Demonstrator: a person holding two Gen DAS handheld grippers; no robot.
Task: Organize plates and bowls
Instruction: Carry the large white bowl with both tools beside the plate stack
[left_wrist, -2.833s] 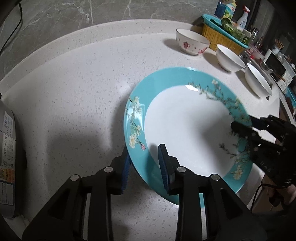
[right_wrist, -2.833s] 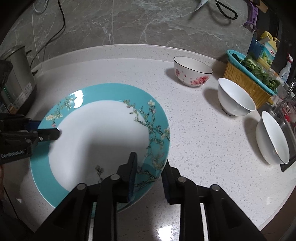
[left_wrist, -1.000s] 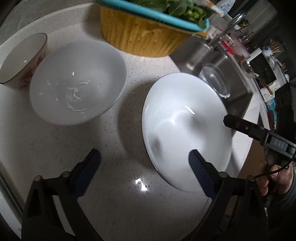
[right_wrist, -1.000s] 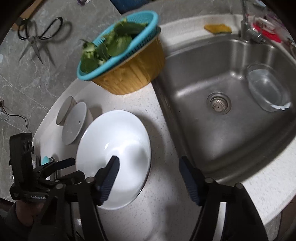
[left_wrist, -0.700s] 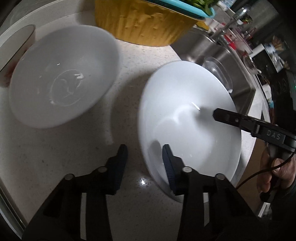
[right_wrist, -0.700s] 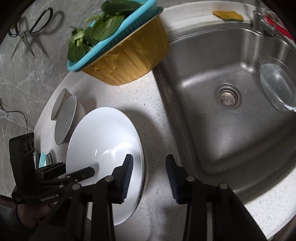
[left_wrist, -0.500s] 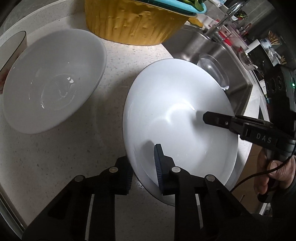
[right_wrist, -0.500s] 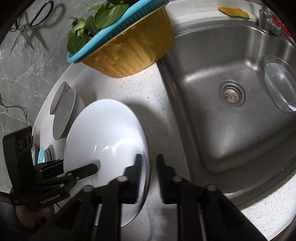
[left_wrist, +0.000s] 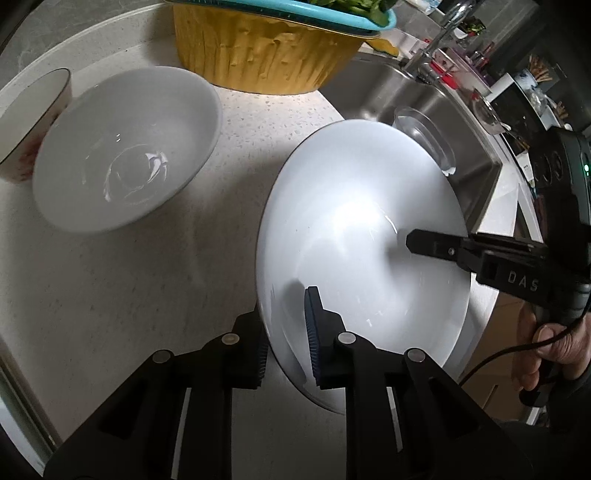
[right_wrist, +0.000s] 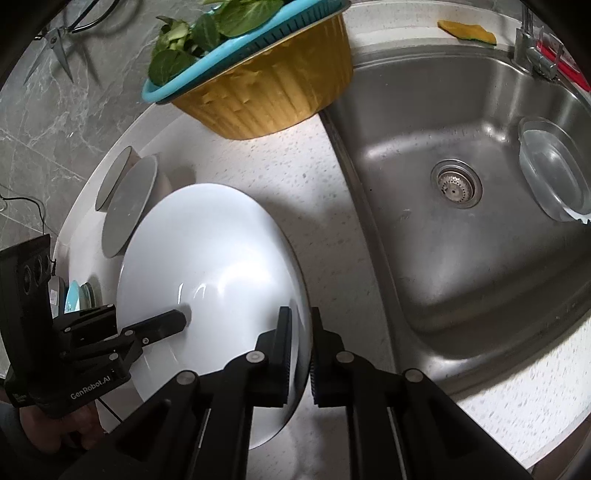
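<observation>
A large white bowl (left_wrist: 351, 221) stands on the speckled counter beside the sink (right_wrist: 461, 147). My left gripper (left_wrist: 286, 325) has this bowl's near-left rim between its blue pads; the jaws are closing and the pads press on it. My right gripper (right_wrist: 300, 314) is shut on the opposite rim of the large white bowl (right_wrist: 207, 251), on the sink side. Each view shows the other gripper reaching into the bowl: the right gripper (left_wrist: 410, 240) and the left gripper (right_wrist: 181, 319). A second white bowl (left_wrist: 122, 162) and a flowered bowl (left_wrist: 29, 118) sit further left.
A yellow basket (left_wrist: 266, 55) under a teal colander of greens stands behind the bowls. A clear glass bowl (right_wrist: 554, 173) lies in the sink. The teal plate (right_wrist: 74, 295) is just visible far left. Scissors (right_wrist: 59, 40) hang on the wall. The counter edge runs close in front.
Both grippers came over from the teal plate. A second ago their jaws stood wide around the large white bowl; now both have closed on its opposite rims.
</observation>
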